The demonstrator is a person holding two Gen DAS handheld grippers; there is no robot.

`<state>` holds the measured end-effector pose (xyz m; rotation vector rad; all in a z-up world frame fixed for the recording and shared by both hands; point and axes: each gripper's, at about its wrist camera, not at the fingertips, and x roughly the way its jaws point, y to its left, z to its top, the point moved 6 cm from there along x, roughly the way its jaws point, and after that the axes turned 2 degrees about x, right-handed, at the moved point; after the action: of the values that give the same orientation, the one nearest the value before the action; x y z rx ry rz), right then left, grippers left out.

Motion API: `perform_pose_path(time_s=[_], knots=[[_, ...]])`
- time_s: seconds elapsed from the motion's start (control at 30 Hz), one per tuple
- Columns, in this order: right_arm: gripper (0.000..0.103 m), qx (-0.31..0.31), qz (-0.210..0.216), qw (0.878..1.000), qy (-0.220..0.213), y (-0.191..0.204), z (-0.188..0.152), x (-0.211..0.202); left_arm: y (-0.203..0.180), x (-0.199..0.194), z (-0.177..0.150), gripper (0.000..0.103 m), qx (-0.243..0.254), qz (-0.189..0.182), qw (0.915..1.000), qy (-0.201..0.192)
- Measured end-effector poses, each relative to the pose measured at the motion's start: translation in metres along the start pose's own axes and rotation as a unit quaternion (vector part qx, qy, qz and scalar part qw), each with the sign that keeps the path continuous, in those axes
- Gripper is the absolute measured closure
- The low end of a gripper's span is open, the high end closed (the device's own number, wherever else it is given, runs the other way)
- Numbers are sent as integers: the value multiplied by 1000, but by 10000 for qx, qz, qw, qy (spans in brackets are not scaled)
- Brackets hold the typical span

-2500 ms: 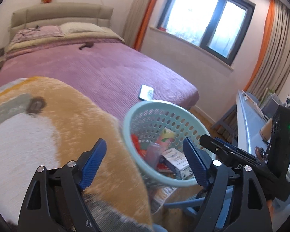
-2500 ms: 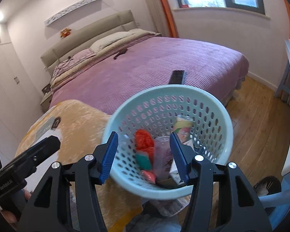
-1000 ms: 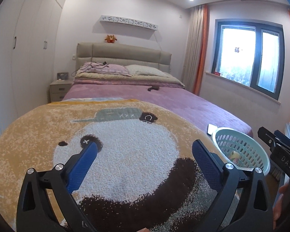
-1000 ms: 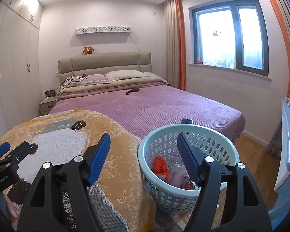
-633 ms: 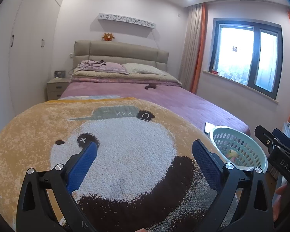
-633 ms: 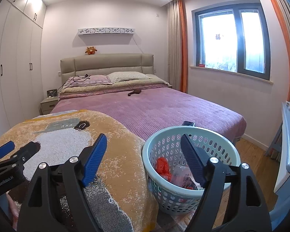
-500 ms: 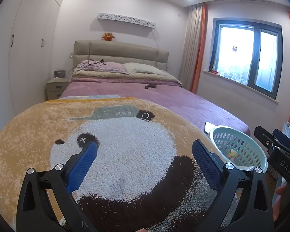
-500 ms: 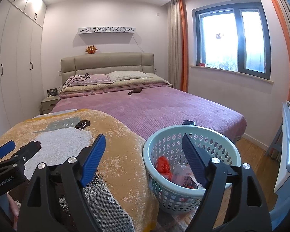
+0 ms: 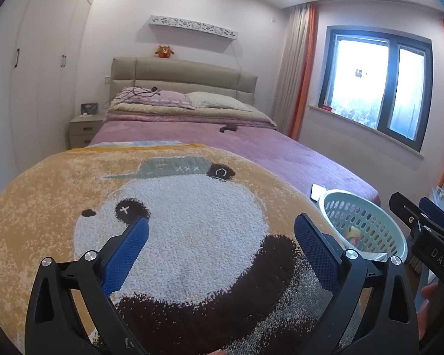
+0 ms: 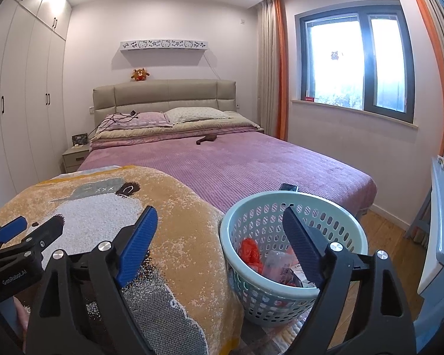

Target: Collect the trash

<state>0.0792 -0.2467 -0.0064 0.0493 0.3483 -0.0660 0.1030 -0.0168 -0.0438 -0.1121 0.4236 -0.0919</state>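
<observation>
Trash (image 10: pixel 276 261) sits in basket (image 10: pixel 352 227) beside bed (image 10: pixel 251 162). Left gripper (image 9: pixel 220 248) and right gripper (image 10: pixel 219 236): jaws apart, empty. Step: scanning for leftovers; next, locate stray litter.

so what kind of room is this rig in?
A home bedroom: double bed with padded headboard, nightstand, built-in wardrobes. Both grippers open, trash basket at the bed's foot.
</observation>
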Motion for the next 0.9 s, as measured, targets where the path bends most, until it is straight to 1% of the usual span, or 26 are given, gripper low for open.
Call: perform_pose_path(time_s=[0.37,0.9], knots=[[21,-110,-47,9999,-30,2,-2,-2,-1,1,0,7,-5,94,10000,29],[21,-131,-11,9999,19,2,-3,0,-2,-1,-1,7,-15,103,9999,17]])
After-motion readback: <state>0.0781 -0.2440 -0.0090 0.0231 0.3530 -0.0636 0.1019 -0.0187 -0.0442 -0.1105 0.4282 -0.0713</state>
